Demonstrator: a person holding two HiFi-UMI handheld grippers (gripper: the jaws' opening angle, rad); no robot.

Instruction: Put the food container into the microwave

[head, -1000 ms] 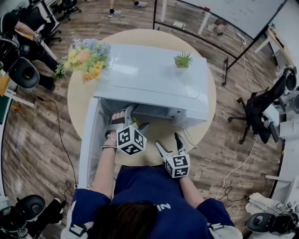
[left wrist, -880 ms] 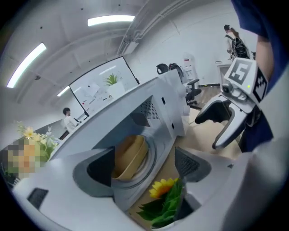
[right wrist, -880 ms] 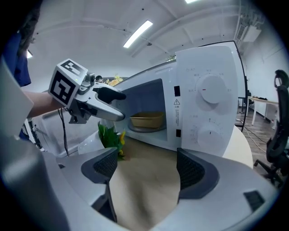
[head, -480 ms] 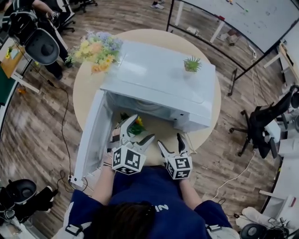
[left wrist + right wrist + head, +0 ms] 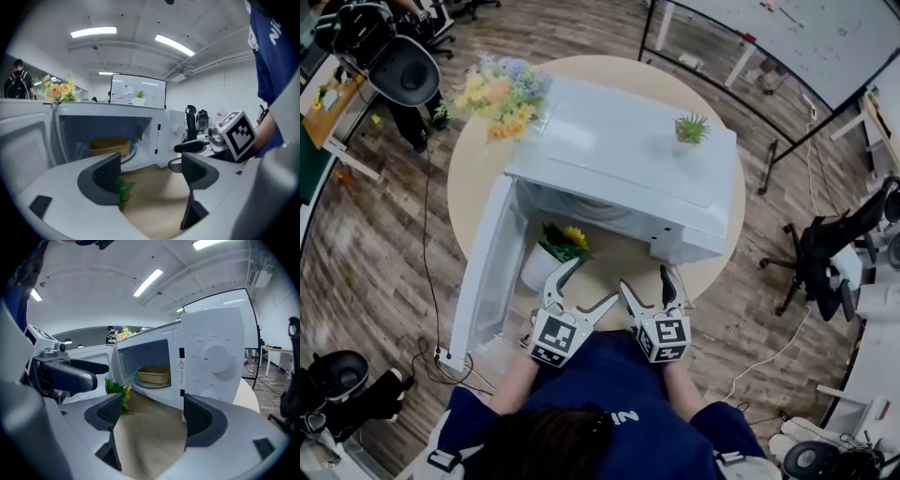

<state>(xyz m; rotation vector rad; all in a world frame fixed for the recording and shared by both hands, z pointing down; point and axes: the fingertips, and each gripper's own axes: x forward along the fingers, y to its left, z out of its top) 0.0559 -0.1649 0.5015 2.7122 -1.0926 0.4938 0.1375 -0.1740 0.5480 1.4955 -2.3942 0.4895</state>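
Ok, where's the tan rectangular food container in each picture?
Head view: not visible, hidden under the top of the white microwave.
Left gripper view: tan rectangular food container left of centre, inside the open cavity.
Right gripper view: near the centre, inside the cavity.
Shared landmark: the microwave with its door open.

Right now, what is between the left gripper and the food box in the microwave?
A small potted sunflower on the tabletop stands between the left gripper and the food container. The left gripper view shows its green leaves just below the container.
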